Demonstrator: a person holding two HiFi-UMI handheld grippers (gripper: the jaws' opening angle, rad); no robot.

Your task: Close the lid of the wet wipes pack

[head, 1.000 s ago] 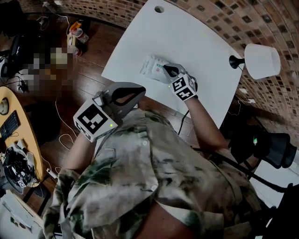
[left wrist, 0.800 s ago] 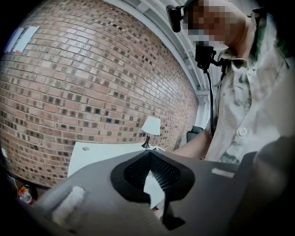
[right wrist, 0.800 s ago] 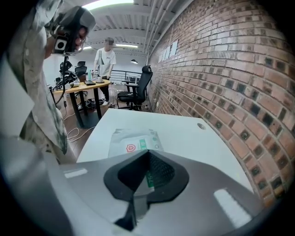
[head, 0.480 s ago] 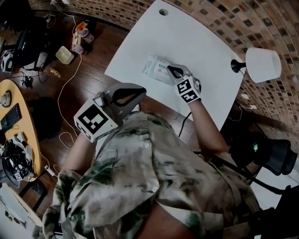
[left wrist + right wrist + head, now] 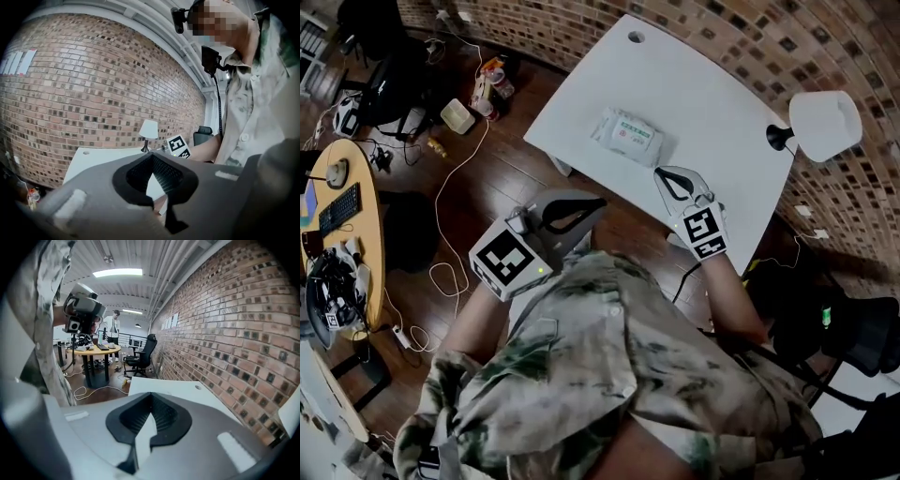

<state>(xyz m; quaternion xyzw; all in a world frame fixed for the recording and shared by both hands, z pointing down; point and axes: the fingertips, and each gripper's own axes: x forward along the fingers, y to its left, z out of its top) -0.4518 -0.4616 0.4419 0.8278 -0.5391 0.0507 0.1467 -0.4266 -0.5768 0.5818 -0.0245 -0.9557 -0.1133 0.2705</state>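
Observation:
The wet wipes pack (image 5: pixel 626 135) is white with a green print and lies flat on the white table (image 5: pixel 712 103), its lid down as far as I can tell. My right gripper (image 5: pixel 660 172) is shut and empty. It hovers over the table's near edge, a short way right of the pack and not touching it. My left gripper (image 5: pixel 598 202) is shut too, held off the table in front of my chest. Neither gripper view shows the pack: the left gripper (image 5: pixel 152 156) and the right gripper (image 5: pixel 151 394) look across the table toward brick walls.
A white lamp (image 5: pixel 825 122) stands at the table's right end, and a cable hole (image 5: pixel 636 37) sits at its far corner. On the floor at left are cables (image 5: pixel 441 234), small boxes (image 5: pixel 457 114) and a round wooden desk (image 5: pixel 356 253). A black chair (image 5: pixel 862 328) is at right.
My right gripper has lifted off the pack and drawn back toward the table's near edge. The pack now lies alone. The left gripper has barely moved.

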